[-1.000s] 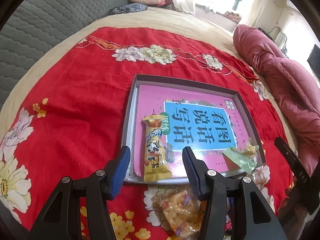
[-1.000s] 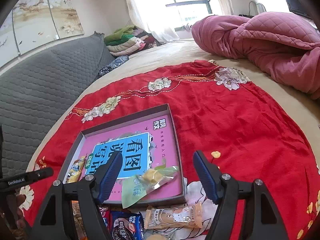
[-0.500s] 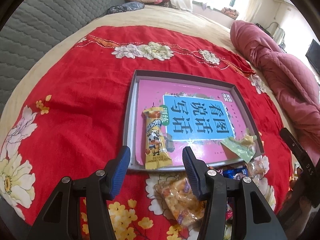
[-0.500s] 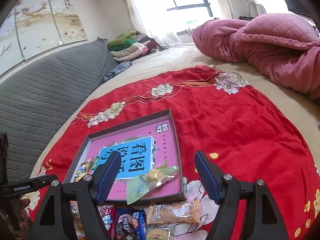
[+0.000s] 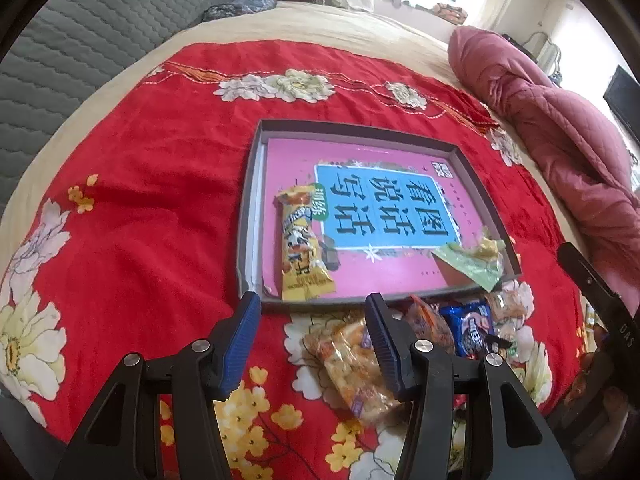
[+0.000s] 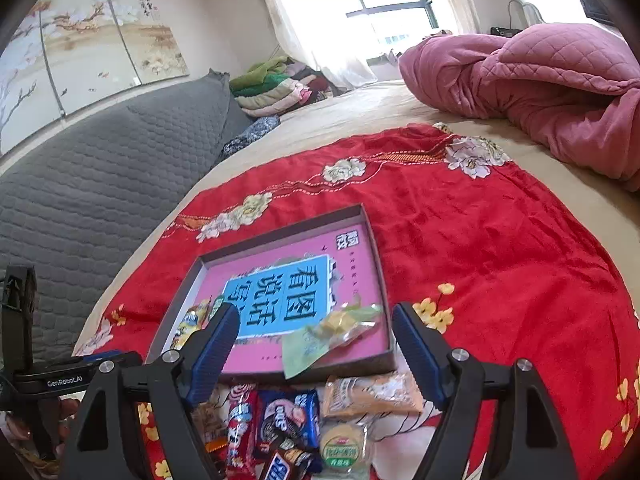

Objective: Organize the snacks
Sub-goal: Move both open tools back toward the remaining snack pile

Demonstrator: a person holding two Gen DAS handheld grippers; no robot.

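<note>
Left tongs [image 5: 312, 304]: jaws apart at a middling gap, nothing between them; poised above the red flowered cloth [image 5: 152, 216], just short of the near rim of the tray.
Right tongs [image 6: 314, 322]: jaws wide and have just been opening further, nothing between the pads; they frame the tray's near right corner.
Grey tray [image 5: 352, 126]: shallow, lying flat on the cloth, its floor covered by a pink book with a blue title panel [image 5: 380, 208].
Yellow snack stick [image 5: 302, 248]: lying lengthwise inside the tray, at its left side, near end by the near rim.
Green-wrapped snack [image 6: 320, 340]: inside the tray at the near right corner, wrapper lapping over the rim.
Loose snacks outside the tray, on the cloth along its near edge: clear orange packet [image 5: 352, 364]; red packet [image 6: 240, 420]; blue biscuit packet [image 6: 288, 420]; pale yellow packet [image 6: 372, 394]; round green-labelled piece [image 6: 344, 446].
Surroundings: the cloth spread on a beige bed; pink quilt [image 6: 540, 92] bunched well beyond; grey padded headboard [image 6: 100, 184].
</note>
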